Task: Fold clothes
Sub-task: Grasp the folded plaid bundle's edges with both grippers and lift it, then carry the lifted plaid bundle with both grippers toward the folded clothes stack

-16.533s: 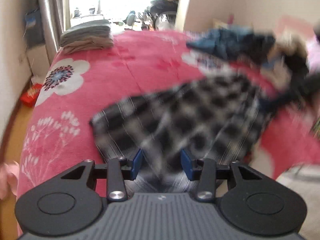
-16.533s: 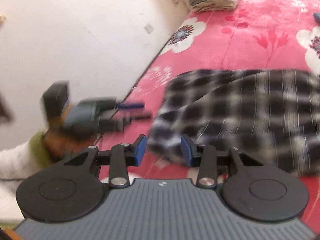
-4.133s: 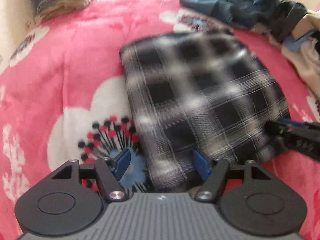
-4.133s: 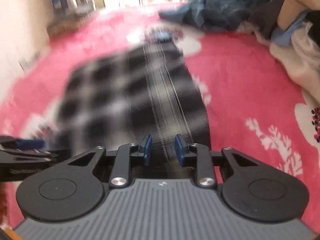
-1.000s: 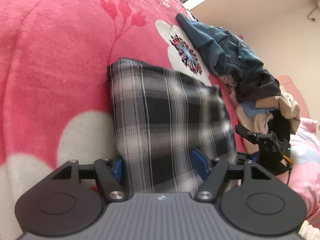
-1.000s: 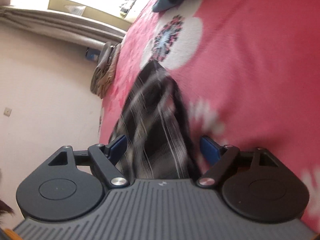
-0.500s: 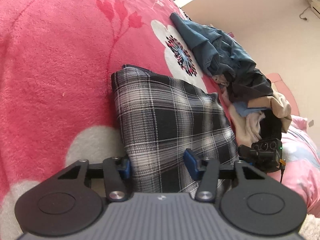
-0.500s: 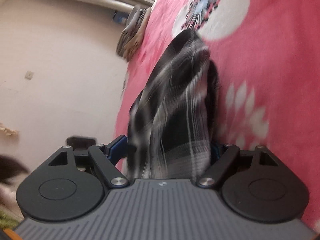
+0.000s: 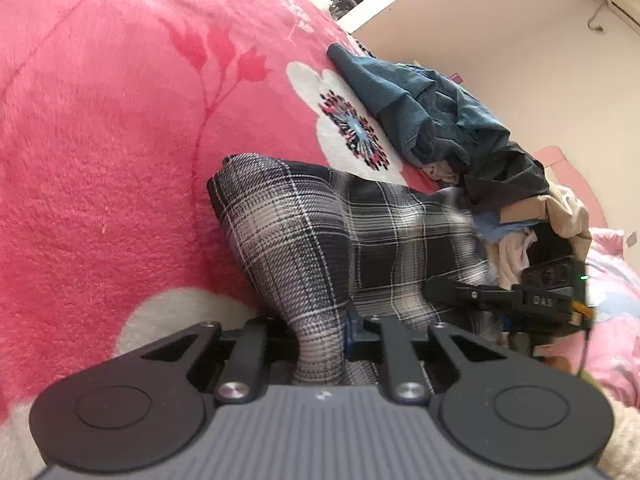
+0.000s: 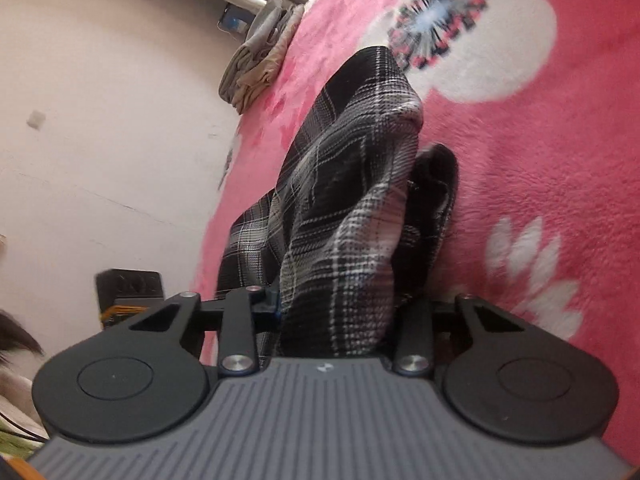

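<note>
A folded black-and-white plaid garment (image 9: 320,232) lies on the pink flowered blanket (image 9: 100,140). My left gripper (image 9: 320,336) is closing its jaws and pinches the near left corner of the cloth, which bunches up between the pads. My right gripper (image 10: 336,312) is also closing its jaws, with the plaid garment (image 10: 344,200) gathered thick between them and lifted off the blanket (image 10: 540,152). In the left wrist view the right gripper (image 9: 444,290) shows at the garment's right edge. The pads are mostly hidden by fabric.
A heap of unfolded clothes (image 9: 448,132), dark blue, black and beige, lies beyond the garment on the right. A stack of folded grey clothes (image 10: 256,64) sits at the bed's far end by the wall (image 10: 100,120).
Both grippers' jaws have narrowed onto the plaid garment's near edge. The right gripper has rolled and lifted, and the cloth now rises off the blanket in a ridge.
</note>
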A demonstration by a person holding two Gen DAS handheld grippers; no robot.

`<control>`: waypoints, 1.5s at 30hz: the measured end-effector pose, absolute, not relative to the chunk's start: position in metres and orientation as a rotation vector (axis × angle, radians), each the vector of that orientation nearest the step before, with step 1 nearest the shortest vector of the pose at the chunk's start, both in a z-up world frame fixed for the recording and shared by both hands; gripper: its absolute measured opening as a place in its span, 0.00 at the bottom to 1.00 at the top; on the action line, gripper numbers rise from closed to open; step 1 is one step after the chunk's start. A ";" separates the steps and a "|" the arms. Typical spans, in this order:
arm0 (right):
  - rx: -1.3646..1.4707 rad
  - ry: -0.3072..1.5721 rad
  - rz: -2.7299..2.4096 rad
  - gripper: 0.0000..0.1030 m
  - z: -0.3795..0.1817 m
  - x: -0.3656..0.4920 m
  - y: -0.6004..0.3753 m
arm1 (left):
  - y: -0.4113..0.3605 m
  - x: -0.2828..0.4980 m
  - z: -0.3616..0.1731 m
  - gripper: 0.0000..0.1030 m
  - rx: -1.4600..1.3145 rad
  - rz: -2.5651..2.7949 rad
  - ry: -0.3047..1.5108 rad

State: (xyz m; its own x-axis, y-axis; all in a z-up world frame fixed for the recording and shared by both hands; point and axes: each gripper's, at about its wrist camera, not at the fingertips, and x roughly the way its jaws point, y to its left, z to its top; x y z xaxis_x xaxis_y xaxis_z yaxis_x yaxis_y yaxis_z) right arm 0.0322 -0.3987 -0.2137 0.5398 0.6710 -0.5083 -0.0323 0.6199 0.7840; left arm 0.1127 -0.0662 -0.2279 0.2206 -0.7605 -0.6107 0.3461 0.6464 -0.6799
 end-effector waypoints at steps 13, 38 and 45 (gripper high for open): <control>0.731 0.815 0.367 0.28 -0.105 -0.002 -0.338 | -0.034 0.113 -0.116 0.14 -0.373 -0.771 1.053; 0.613 0.582 0.615 0.28 0.176 0.045 -0.247 | 0.023 0.110 0.204 0.14 -0.245 -0.486 0.855; 0.591 0.583 0.503 0.28 0.175 0.074 -0.217 | 0.056 0.166 0.197 0.14 -0.225 -0.649 0.866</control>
State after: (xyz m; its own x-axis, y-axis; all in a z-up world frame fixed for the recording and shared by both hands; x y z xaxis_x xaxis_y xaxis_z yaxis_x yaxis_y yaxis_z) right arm 0.0736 -0.2166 0.1754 0.7262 0.5870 -0.3579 -0.2687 0.7215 0.6381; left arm 0.1663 0.0561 0.1969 0.4714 -0.6124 -0.6346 0.4369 0.7872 -0.4352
